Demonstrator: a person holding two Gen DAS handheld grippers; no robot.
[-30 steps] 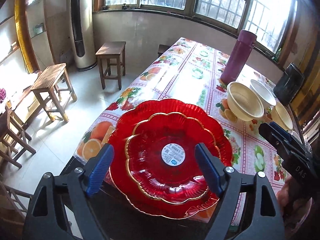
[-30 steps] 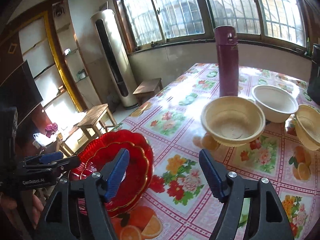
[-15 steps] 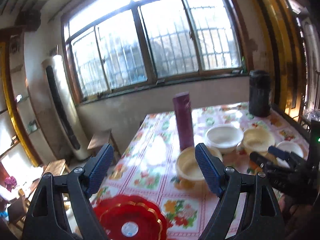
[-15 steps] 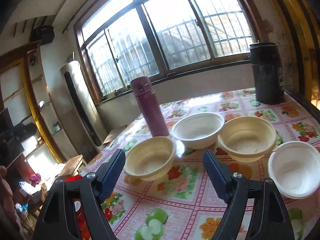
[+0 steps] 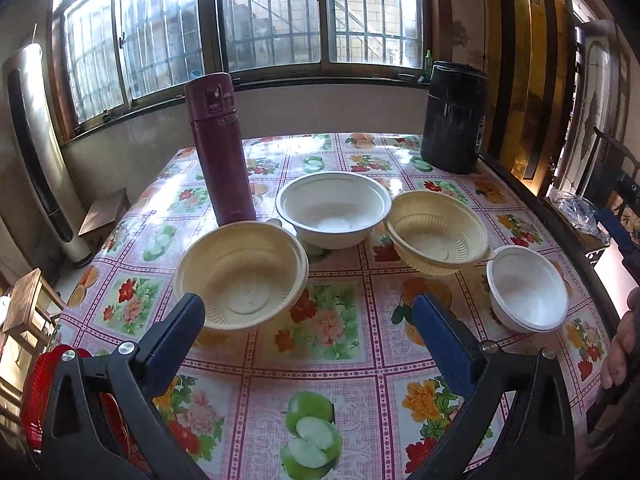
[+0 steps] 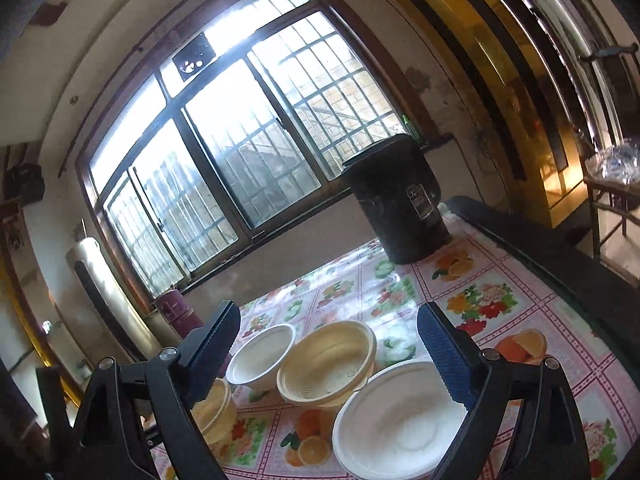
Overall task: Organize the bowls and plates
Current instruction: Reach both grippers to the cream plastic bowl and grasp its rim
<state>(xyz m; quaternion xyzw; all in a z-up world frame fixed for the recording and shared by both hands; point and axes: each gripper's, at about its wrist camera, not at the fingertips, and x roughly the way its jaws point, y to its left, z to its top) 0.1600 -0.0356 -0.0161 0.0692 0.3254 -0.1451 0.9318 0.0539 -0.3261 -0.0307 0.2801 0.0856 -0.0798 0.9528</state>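
Over worktop (image 5: 320,360): both tools have swung from red plates to bowls.
Left tool (image 5: 308,320) released above 4 bowls (image 5: 240,268); right tool (image 6: 328,340) released; red plates (image 5: 36,392) now at near-left edge.

My left gripper (image 5: 308,316) hung with its jaws wide apart above the flowered tablecloth (image 5: 340,360), gripping nothing. Ahead sat four bowls: a cream bowl (image 5: 240,276) nearest, a white bowl (image 5: 334,208) behind it, a tilted ribbed cream bowl (image 5: 436,232) and a small white bowl (image 5: 528,288). A maroon flask (image 5: 220,148) stood beside them, and red plates (image 5: 36,392) showed at my lower left.
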